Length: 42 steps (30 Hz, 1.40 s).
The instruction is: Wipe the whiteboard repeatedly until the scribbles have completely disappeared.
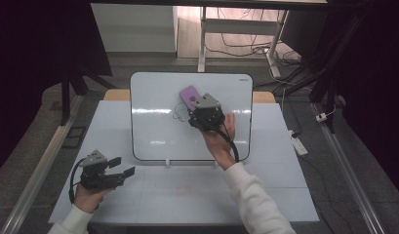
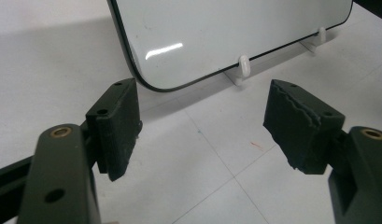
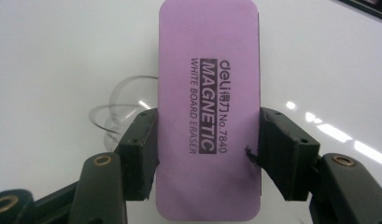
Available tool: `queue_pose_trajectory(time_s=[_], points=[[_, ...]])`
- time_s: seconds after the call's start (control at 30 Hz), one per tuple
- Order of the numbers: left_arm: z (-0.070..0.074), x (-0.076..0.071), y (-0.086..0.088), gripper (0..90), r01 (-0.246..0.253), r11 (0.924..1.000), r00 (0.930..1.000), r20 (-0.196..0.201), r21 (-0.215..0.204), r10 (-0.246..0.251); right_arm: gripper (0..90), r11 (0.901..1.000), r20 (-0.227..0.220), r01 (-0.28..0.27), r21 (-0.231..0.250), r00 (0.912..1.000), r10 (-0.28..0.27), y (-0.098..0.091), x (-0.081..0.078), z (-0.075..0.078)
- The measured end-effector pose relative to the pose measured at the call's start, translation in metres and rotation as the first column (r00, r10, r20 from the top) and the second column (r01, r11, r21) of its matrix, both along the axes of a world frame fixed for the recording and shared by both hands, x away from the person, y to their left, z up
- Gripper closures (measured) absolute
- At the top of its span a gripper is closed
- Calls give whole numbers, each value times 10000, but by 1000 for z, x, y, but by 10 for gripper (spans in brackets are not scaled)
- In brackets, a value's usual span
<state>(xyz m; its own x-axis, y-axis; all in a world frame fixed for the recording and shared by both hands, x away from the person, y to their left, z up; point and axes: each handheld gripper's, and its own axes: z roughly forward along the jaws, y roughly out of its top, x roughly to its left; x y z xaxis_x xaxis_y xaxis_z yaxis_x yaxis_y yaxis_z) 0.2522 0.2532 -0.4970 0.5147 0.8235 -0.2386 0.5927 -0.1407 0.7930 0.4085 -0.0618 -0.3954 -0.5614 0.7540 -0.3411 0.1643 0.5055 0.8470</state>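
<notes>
White counter carries a propped whiteboard bearing a faint marker scribble. Right hand-held gripper clamps a purple magnetic eraser by its long edges, pressed against the board just beside the scribble. Left hand-held gripper rests wide open, holding nothing (near the board's lower corner). Judged step: erasing. Next move calls for sliding the eraser over the scribble under steady pressure.

White table, grey floor, desk legs, floor cables

One whiteboard, one purple eraser, two claws: left, right.
</notes>
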Motion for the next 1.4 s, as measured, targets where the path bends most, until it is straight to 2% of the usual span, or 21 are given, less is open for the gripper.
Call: queue_pose_trajectory(time_s=[0.13, 0.27, 0.3, 0.37, 0.43, 0.57, 0.63, 0.73, 0.77, 0.83, 0.9, 1.03, 1.17, 1.23, 1.27, 1.4], points=[[0, 0, -1, 277, -6, 10000, 10000, 9, -13, 6, 409, 9976, -168, -677, -138, 9976, 674, 25, -5, -6], [0, 0, 0, 277, 3, 10000, 10000, 1, -5, -3, 409, 9871, -532, -1560, -370, 9867, 1539, 52, -17, -22], [0, 0, 0, 277, 14, 10000, 10000, -3, -5, -14, 409, 9846, -559, -1689, -460, 9845, 1663, 57, -20, -26], [0, 0, 0, 277, 17, 10000, 10000, -2, -7, -17, 409, 9815, -341, -1707, -865, 9851, 1684, 62, -23, -29], [0, 0, 0, 276, 28, 10000, 10000, 5, -12, -28, 409, 9826, -651, -1813, -394, 9818, 1785, 57, -18, -25], [0, 0, 0, 277, 9, 10000, 10000, 3, -24, -9, 409, 9923, -254, -1241, 29, 9919, 1241, 37, -3, -6], [0, 0, 0, 276, 2, 10000, 10000, 0, -30, -2, 409, 9949, -287, -882, 489, 9956, 896, 25, 6, 3], [0, 0, 0, 277, 9, 10000, 10000, -20, -12, -9, 409, 9943, -252, -646, 849, 9974, 669, 15, 15, 13], [0, 0, 0, 276, -3, 10000, 10000, -6, -15, 3, 409, 9948, -287, -635, 798, 9974, 660, 16, 15, 13], [0, 0, 0, 276, -14, 10000, 10000, -12, -9, 14, 409, 9974, -7, -636, 341, 9980, 636, 22, 12, 10], [-1, 1, 0, 276, 7, 10000, 10000, -33, 7, -7, 409, 9952, -129, -937, 283, 9955, 941, 29, 9, 7], [0, 0, -1, 276, -5, 10000, 10000, -12, 14, 5, 409, 9847, -451, -1740, -19, 9837, 1738, 49, 0, -6], [-1, 0, 0, 276, -8, 10000, 10000, -43, 21, 8, 409, 9691, -824, -2452, -278, 9667, 2423, 64, -14, -23], [-1, 0, 0, 276, 11, 10000, 10000, -46, 22, -11, 409, 9662, -579, -2509, -590, 9671, 2476, 66, -18, -27], [-1, 0, -1, 276, 4, 10000, 10000, -42, 25, -4, 409, 9670, -627, -2510, -436, 9667, 2481, 64, -16, -26], [-1, 0, 0, 276, -20, 10000, 10000, -28, -8, 20, 409, 9854, -155, -1698, -87, 9854, 1696, 43, -4, -10]])
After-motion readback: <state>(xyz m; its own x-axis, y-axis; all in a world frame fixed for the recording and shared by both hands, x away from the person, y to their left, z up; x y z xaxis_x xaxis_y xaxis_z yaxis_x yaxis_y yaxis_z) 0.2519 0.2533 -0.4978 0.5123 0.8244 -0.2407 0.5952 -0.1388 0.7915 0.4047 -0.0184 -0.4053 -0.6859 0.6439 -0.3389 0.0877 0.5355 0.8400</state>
